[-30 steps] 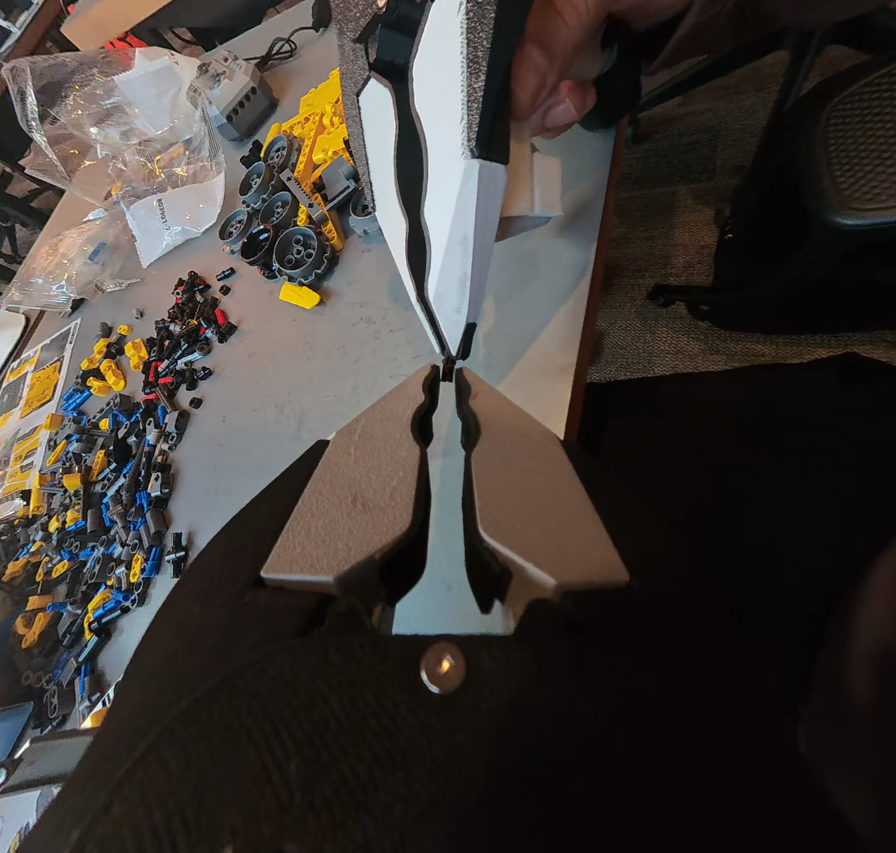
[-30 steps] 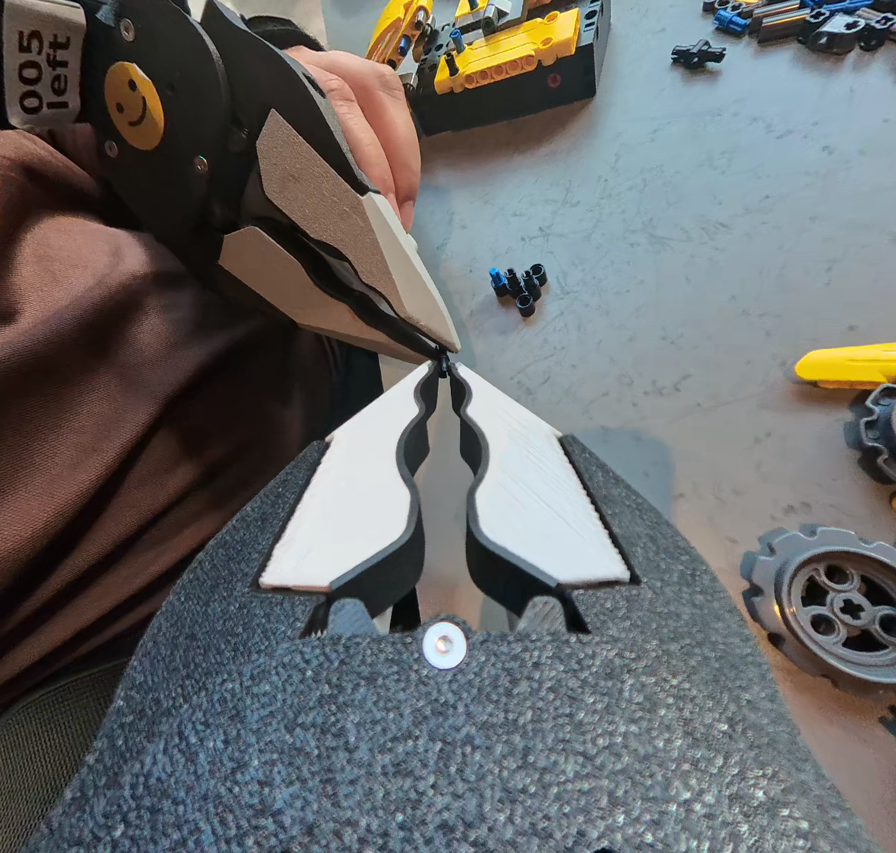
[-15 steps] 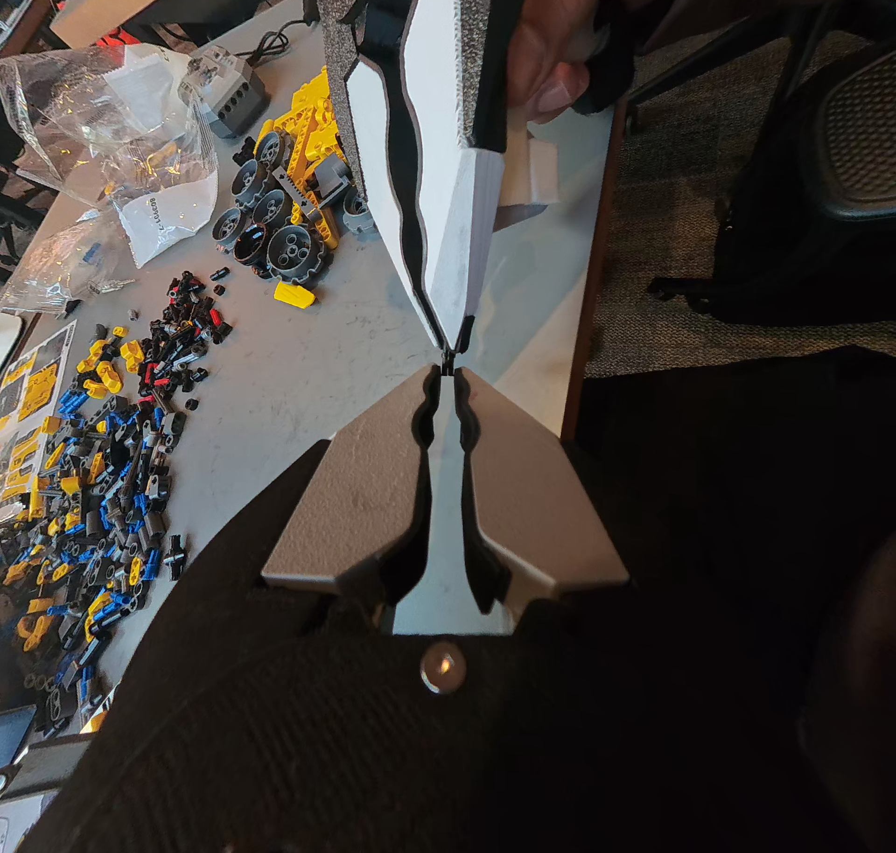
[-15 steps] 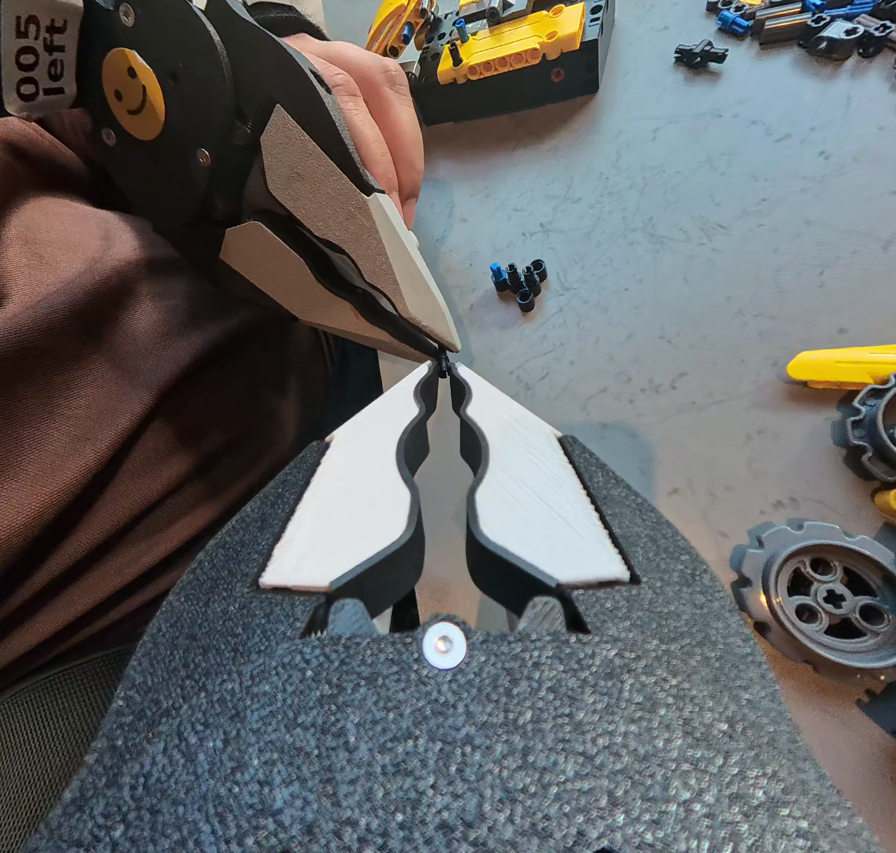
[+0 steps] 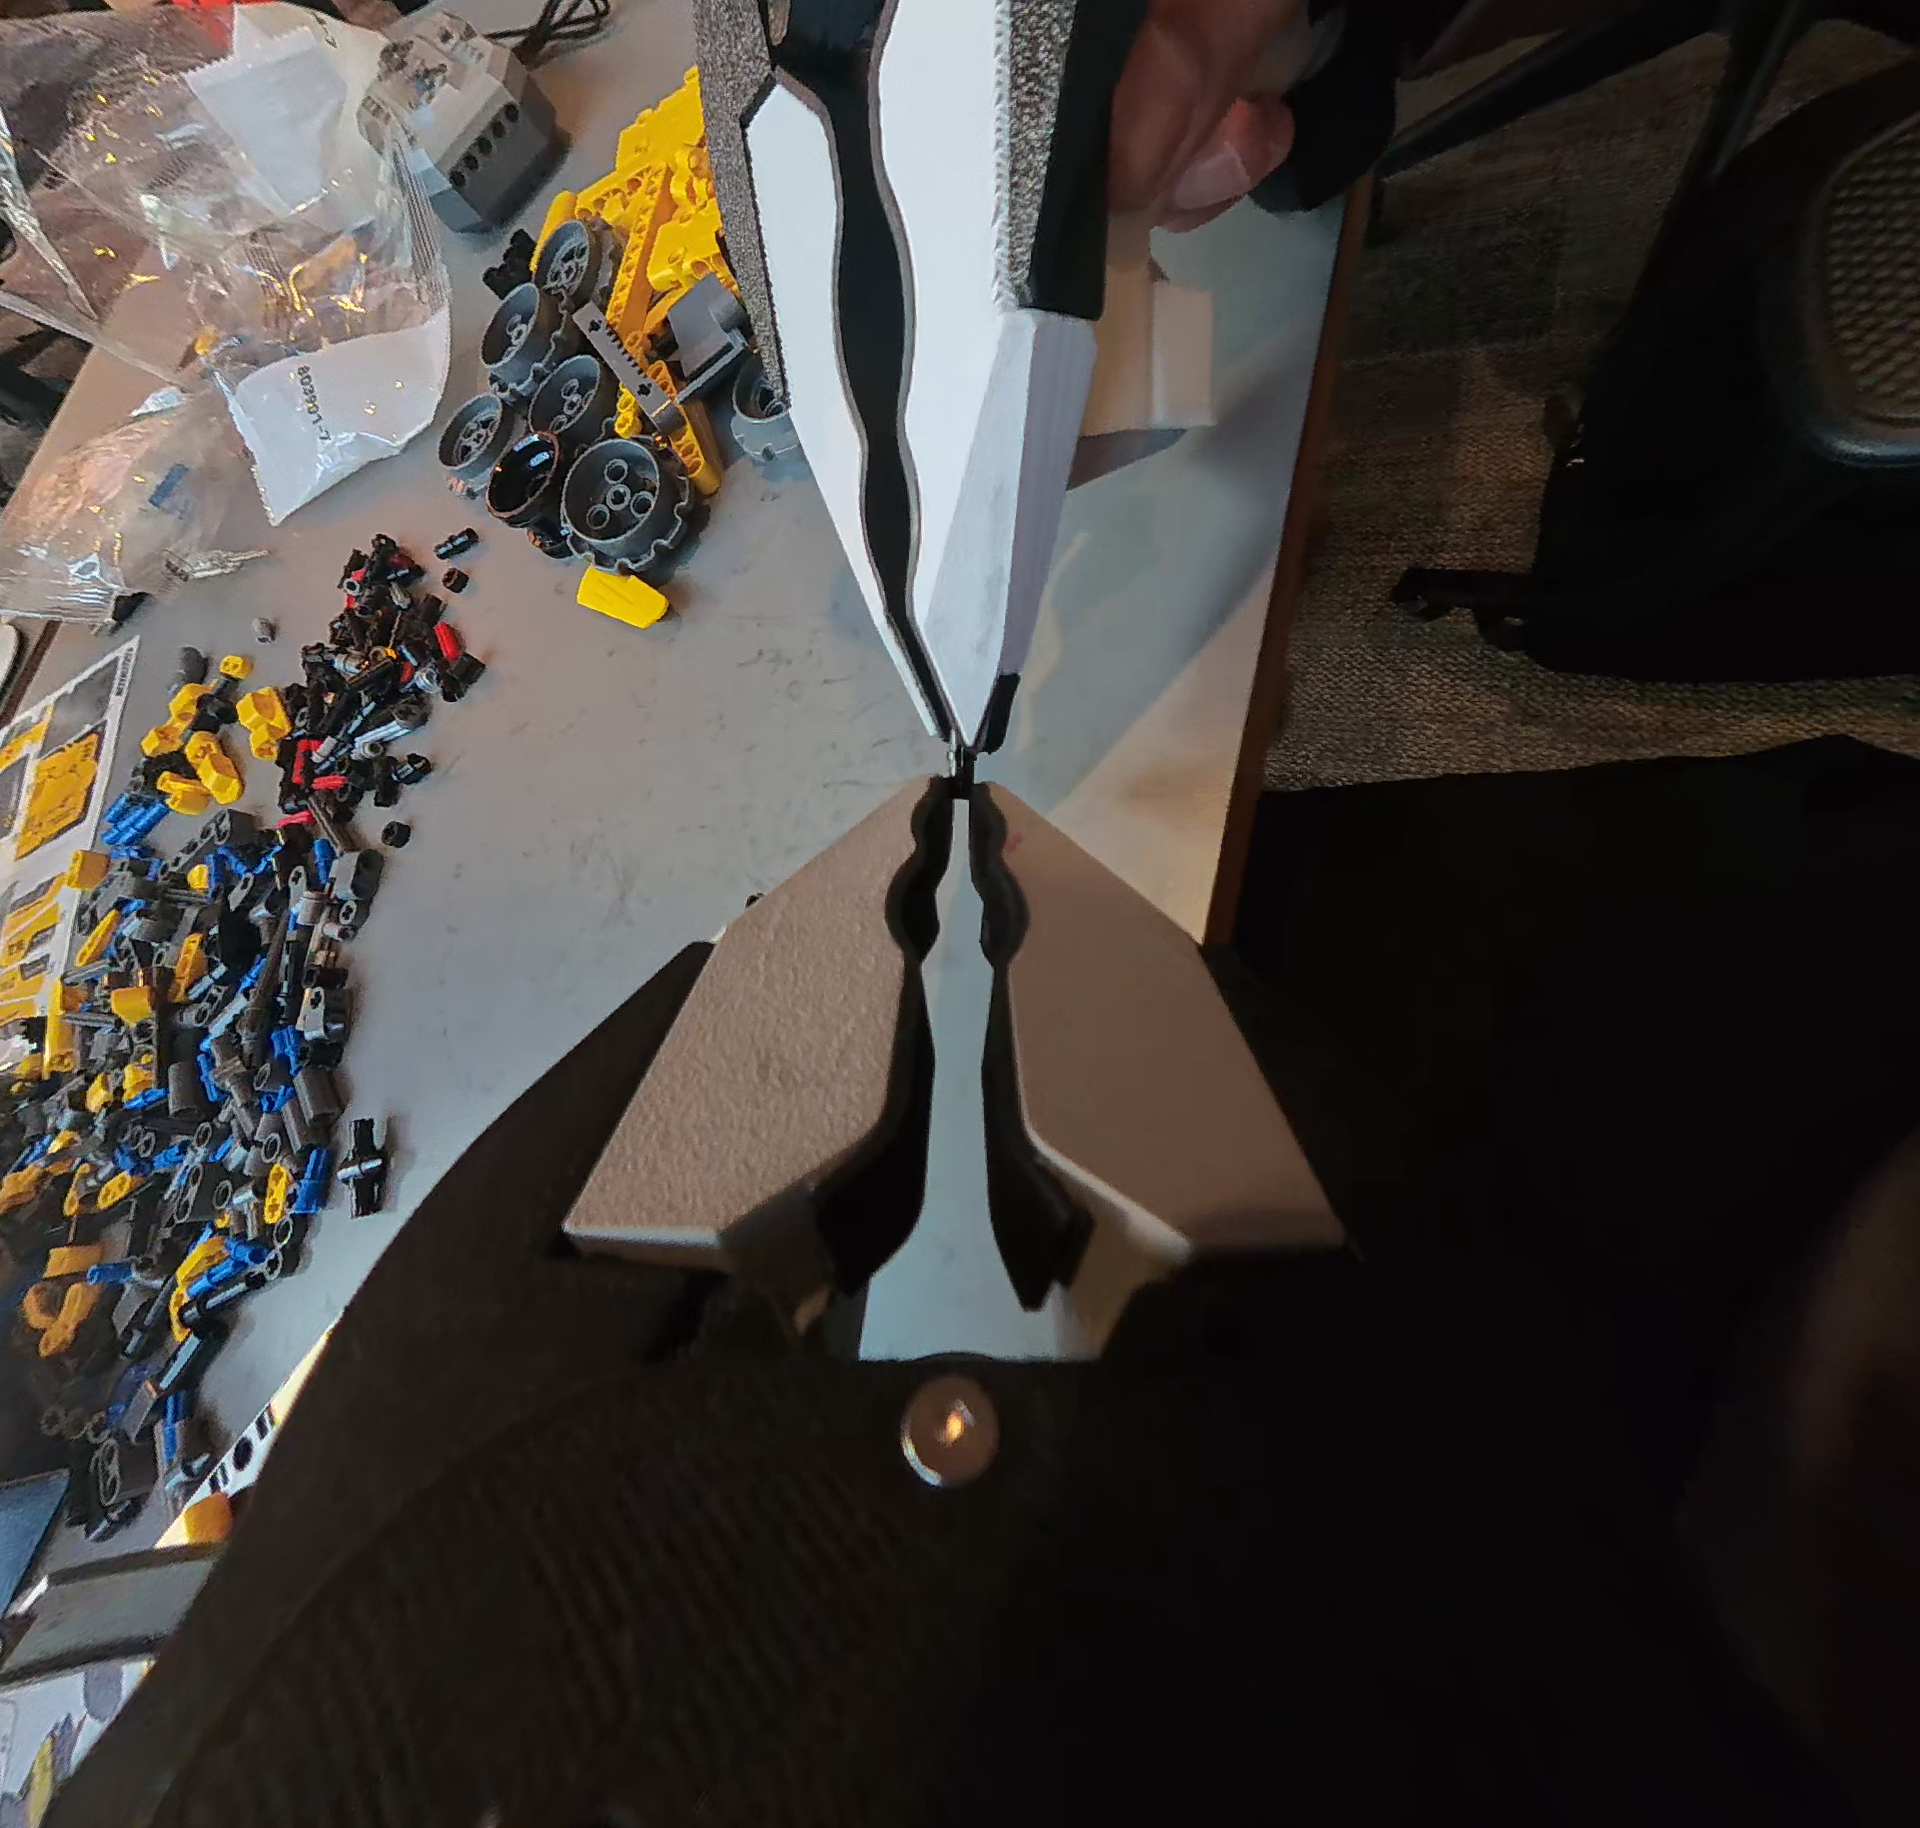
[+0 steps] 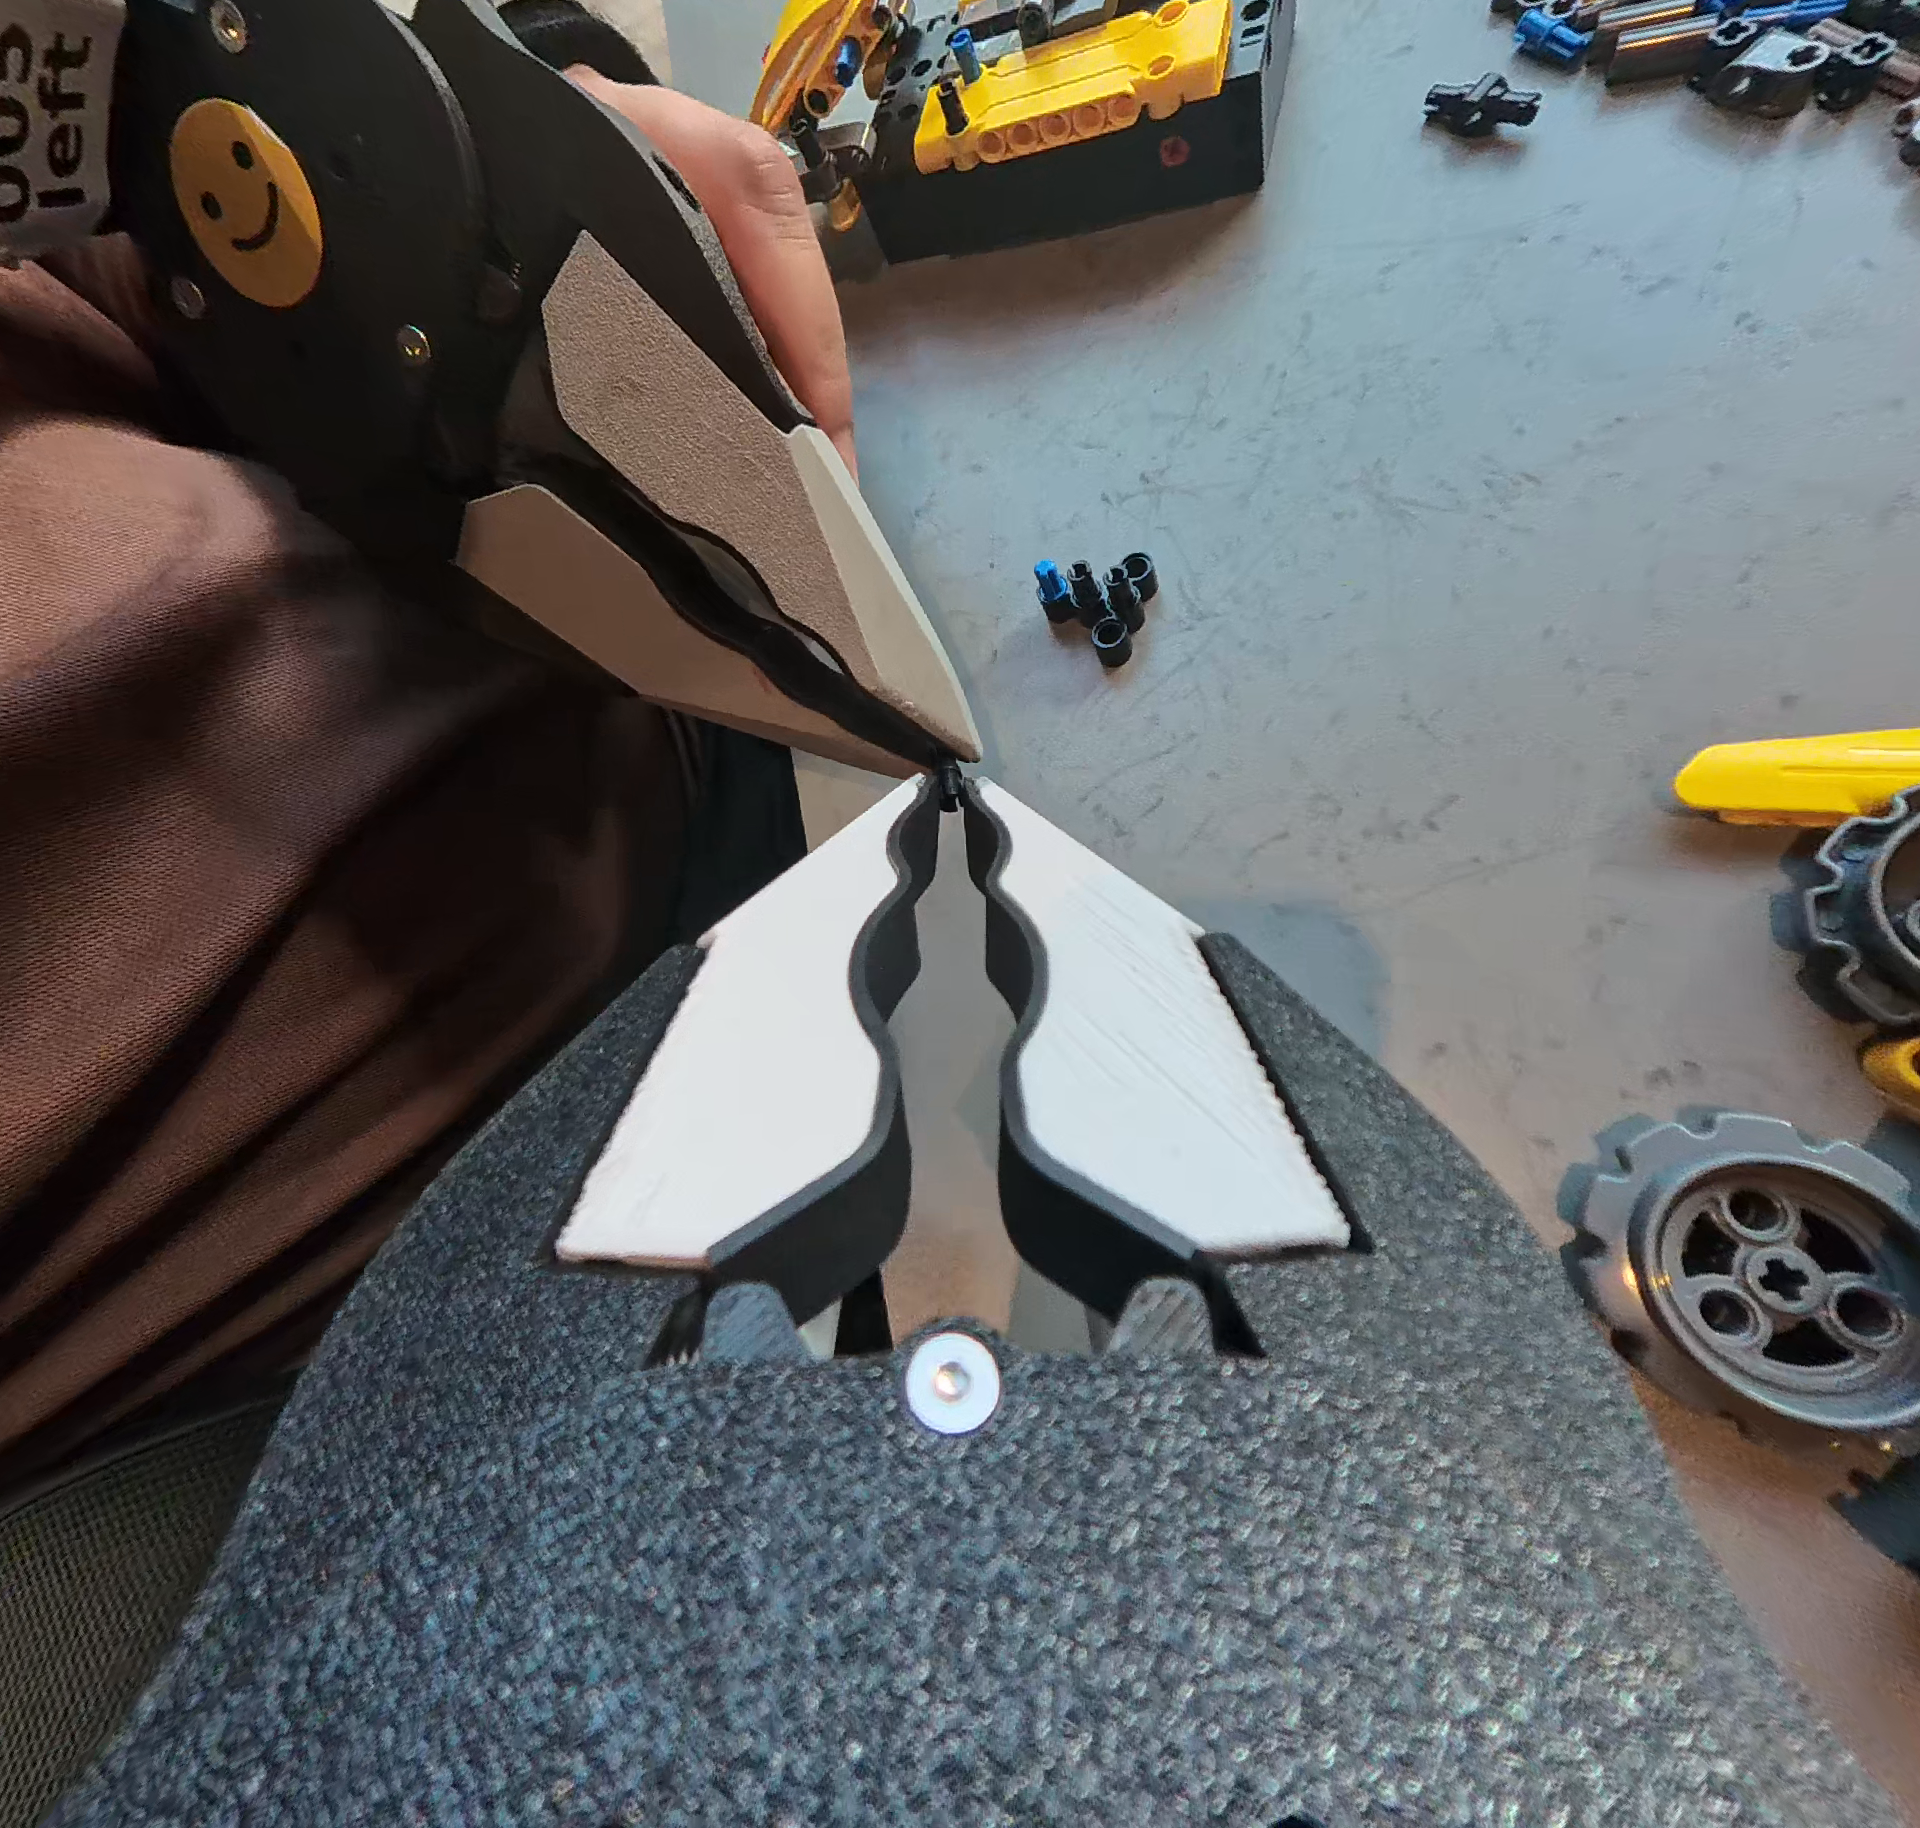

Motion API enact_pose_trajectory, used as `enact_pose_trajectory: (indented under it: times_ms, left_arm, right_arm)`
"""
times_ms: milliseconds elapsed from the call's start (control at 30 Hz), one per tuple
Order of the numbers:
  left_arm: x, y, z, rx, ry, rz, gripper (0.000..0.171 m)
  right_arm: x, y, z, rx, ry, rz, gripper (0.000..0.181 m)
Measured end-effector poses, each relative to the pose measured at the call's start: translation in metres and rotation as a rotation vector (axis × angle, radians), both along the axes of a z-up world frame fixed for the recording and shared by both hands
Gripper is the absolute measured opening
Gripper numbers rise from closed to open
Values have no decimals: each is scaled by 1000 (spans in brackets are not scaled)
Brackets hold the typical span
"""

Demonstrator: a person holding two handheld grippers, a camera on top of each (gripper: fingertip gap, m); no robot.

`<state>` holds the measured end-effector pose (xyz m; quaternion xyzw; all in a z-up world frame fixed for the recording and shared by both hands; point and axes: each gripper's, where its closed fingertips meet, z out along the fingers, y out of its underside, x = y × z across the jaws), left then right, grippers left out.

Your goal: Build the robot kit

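A tiny black pin (image 5: 961, 768) sits between the tips of my two grippers, which meet tip to tip above the grey table (image 5: 644, 843) near its front edge. My left gripper (image 5: 961, 789), with grey fingers, is shut on one end of the pin. My right gripper (image 6: 948, 793), with white fingers, is shut on the other end of the pin (image 6: 948, 777). In the left wrist view the right gripper (image 5: 966, 734) comes down from the top, held by a hand (image 5: 1195, 95). In the right wrist view the left gripper (image 6: 951, 752) comes in from the upper left.
A pile of loose blue, yellow and black parts (image 5: 187, 999) lies at the left. A yellow model with grey wheels (image 5: 613, 376), plastic bags (image 5: 208, 168) and a grey box (image 5: 468, 137) lie farther off. Nearby are several black pins (image 6: 1101, 599), a yellow-and-black assembly (image 6: 1070, 85) and a grey wheel (image 6: 1766, 1279). Less than 4 cm separates the two grippers' tips.
Both grippers stay shut and tip to tip on the pin. They have drifted a little together over the table, so the things on it shift slightly in both views.
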<state>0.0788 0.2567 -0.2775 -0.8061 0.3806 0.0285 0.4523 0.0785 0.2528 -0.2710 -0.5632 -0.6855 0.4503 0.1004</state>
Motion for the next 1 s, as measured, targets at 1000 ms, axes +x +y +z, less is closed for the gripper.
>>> enact_pose_trajectory:
  times_ms: [1000]
  left_arm:
    - [-7,-4,12,63,-77,73,2]
  right_arm:
    - [-8,-3,12,-11,26,-18,1]
